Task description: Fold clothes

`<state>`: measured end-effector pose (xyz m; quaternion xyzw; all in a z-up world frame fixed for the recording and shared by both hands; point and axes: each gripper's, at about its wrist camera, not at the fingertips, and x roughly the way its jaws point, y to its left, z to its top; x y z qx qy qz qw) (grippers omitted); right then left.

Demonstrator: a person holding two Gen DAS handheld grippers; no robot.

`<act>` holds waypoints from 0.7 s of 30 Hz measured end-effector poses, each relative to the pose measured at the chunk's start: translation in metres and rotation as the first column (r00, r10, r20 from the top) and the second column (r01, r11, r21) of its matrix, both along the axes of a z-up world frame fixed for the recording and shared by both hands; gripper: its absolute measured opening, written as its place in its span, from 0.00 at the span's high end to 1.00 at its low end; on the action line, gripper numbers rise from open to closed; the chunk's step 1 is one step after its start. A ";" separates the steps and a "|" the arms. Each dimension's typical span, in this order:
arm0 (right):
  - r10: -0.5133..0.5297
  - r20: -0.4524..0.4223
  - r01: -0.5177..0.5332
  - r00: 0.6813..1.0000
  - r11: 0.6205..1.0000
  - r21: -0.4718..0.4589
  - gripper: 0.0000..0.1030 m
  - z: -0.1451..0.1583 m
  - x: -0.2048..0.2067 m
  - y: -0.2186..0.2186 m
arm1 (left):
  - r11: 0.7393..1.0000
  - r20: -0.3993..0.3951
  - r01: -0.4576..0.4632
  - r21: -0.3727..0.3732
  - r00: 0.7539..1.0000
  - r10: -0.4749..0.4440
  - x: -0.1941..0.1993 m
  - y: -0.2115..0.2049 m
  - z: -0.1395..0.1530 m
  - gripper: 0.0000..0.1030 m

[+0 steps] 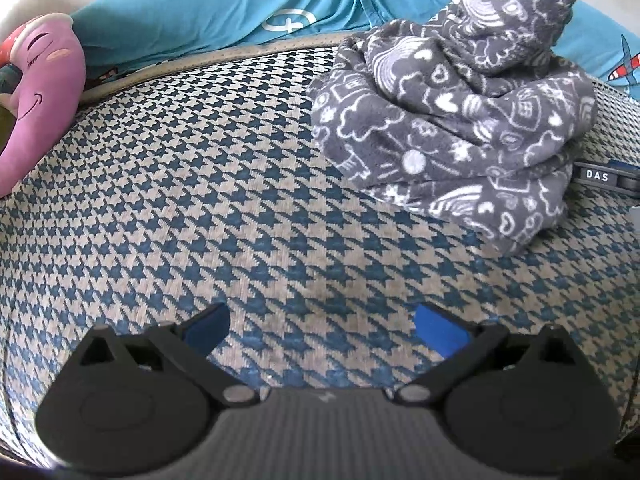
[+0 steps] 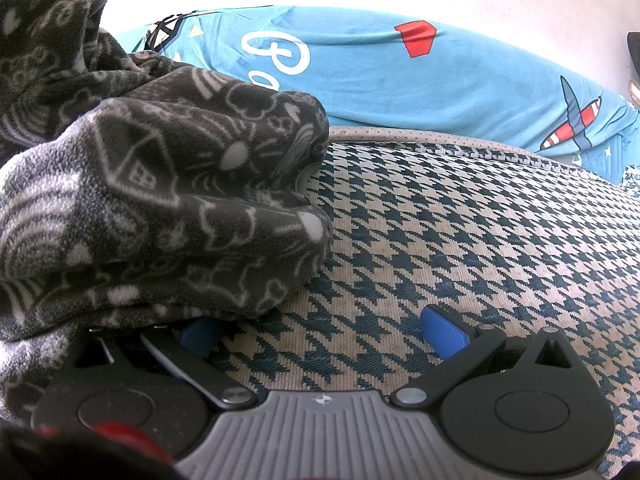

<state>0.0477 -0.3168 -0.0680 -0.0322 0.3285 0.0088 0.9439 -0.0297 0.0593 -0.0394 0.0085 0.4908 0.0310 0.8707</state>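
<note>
Nearest me, left gripper (image 1: 322,326) hangs over bare cushion (image 1: 200,208), blue pads spread wide, nothing between them. Right gripper (image 2: 322,332) likewise has its fingers parted and grips nothing; fleece (image 2: 152,192) drapes over its left finger, and I cannot tell whether that pad touches the cloth or merely sits beneath it.

The fleece, grey with white doodle print, sits bunched in a heap on the cushion: ahead and to the right in the left view (image 1: 460,120), crowding in from the left in the right view. It is between the two grippers, nearer the right one. No flat panel, no clean edge showing.

My read: folding proper has not begun; this is the pick-and-spread step. Next move calls for finding a hem or corner in that heap, one for each gripper, then lifting and pulling apart to lay it flat on the open cushion to the left.

Surface is a houndstooth weave, teal on beige, slightly domed, with piped trim at the far edge. Beyond that, a blue printed sheet (image 2: 400,80). Far left, a pink plush (image 1: 40,100). Pale wall behind, overexposed.
</note>
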 end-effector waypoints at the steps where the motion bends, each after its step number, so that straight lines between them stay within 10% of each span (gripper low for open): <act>1: 0.000 0.000 0.000 1.000 1.000 0.000 0.00 0.000 0.000 0.000 | 1.000 -0.002 -0.002 -0.001 1.000 0.002 -0.002 -0.004 0.001 0.00; 21: -0.005 -0.001 0.005 1.000 1.000 0.000 0.00 0.000 0.001 0.000 | 1.000 -0.006 -0.008 -0.013 1.000 0.008 -0.043 -0.026 0.012 0.00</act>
